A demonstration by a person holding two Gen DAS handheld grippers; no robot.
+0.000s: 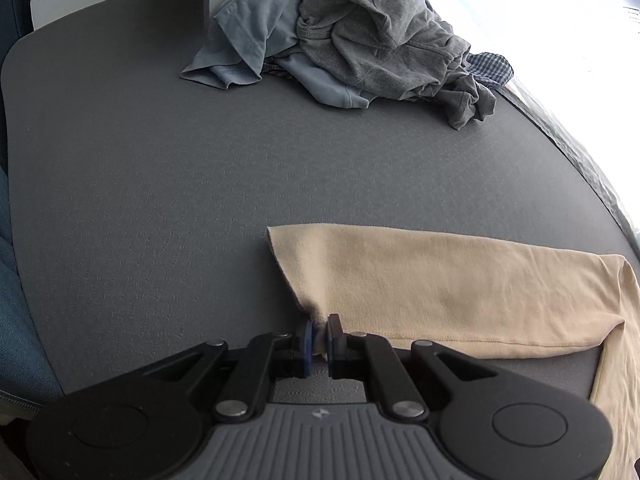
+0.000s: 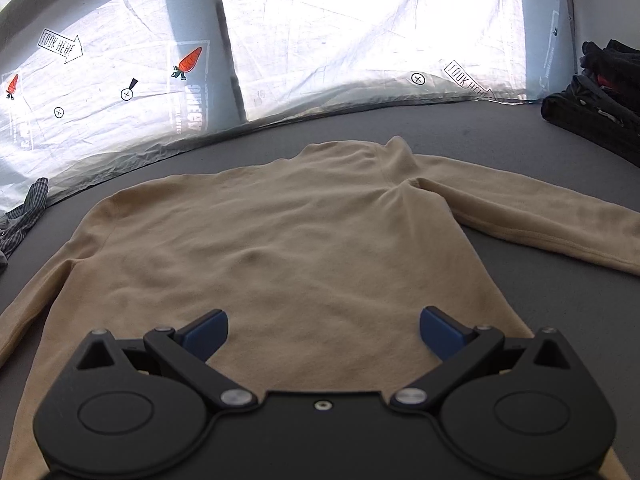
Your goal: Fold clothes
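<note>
My left tongs [image 1: 319, 334] are pressed nearly together, pinching the cuff end of the beige sweater's sleeve [image 1: 440, 292]; the blue pads [image 1: 308, 344] squeeze a bunched bit of fabric between them. That sleeve lies flat on the grey tabletop [image 1: 160, 200], running off to the right of the left wrist view. My right tongs [image 2: 324, 332] are spread wide, holding nothing; they hover over the lower body of the sweater [image 2: 300, 248], and I can't tell if the pads [image 2: 206, 332] touch the cloth.

Sweater is laid flat on the tabletop [image 2: 540, 300], collar toward the far edge, and one sleeve [image 2: 540, 216] stretched out to the right in the right wrist view.

Far side of the tabletop in the left view: a pile of unfolded clothes, a dark grey garment [image 1: 380, 28] on top of a light blue one [image 1: 256, 36], with a bit of checked cloth [image 1: 492, 68] poking out beside it. In the right view, a stack of dark clothes [image 2: 600, 100] sits at the far right corner. A pale printed sheet [image 2: 360, 32] with carrots and arrows hangs behind the tabletop. No containers in view.
</note>
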